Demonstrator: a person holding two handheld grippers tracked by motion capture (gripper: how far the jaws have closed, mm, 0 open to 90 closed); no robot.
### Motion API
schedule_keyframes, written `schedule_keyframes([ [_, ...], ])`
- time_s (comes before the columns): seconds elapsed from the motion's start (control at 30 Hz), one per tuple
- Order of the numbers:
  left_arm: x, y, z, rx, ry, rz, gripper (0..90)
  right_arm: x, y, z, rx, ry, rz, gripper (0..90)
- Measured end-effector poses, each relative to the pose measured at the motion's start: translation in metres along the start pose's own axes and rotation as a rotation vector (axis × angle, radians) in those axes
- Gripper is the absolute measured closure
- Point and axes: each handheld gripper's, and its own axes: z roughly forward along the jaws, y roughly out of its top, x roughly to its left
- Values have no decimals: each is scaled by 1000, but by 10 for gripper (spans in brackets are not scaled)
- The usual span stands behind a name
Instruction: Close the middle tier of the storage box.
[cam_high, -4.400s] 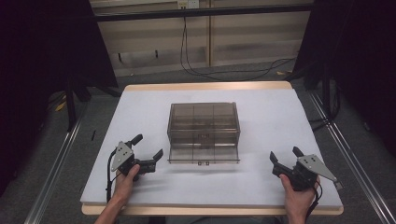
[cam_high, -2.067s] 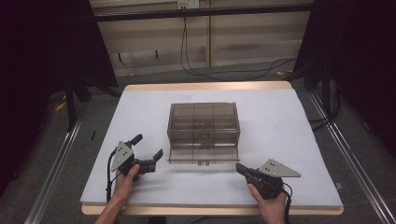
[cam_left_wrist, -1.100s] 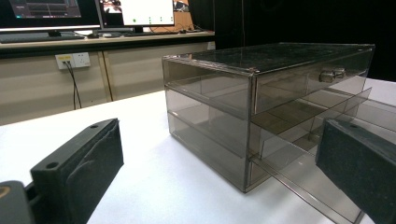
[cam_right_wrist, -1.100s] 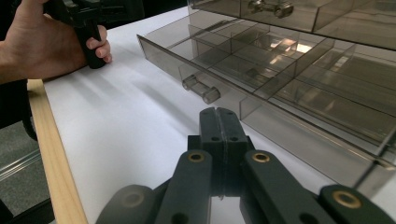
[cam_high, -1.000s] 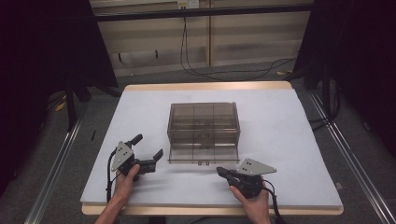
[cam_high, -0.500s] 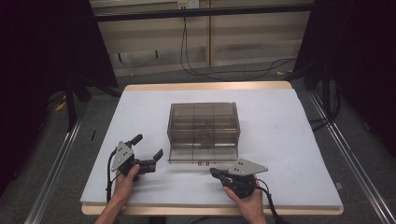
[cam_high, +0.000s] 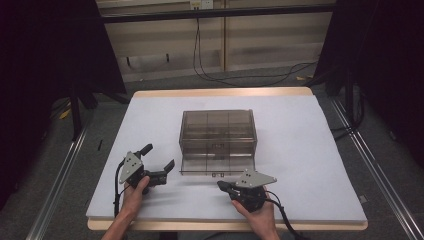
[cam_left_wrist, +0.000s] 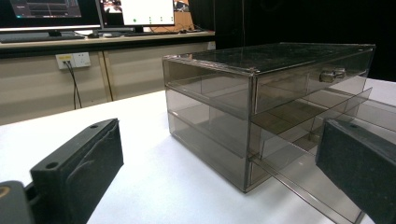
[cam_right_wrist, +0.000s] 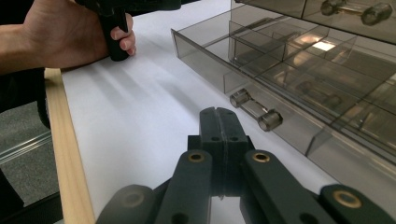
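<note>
High view: drawer box (cam_high: 218, 137) mid-table, bottom drawer (cam_high: 216, 169) pulled out; right gripper (cam_high: 224, 186) clenched, empty, just short of drawer front.

Left gripper view: left gripper (cam_left_wrist: 224, 177) spread wide, idle, box between and beyond jaws.

Right gripper view: drawer handle (cam_right_wrist: 256, 110) just ahead of shut jaws, untouched; push or pull of drawer judged pending.
</note>
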Motion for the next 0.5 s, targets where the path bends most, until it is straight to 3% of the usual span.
schedule_keyframes([
  [0.5, 0, 0, 0, 0, -1, -1, 8, -4, 1, 14, 46, -13, -14, 900],
])
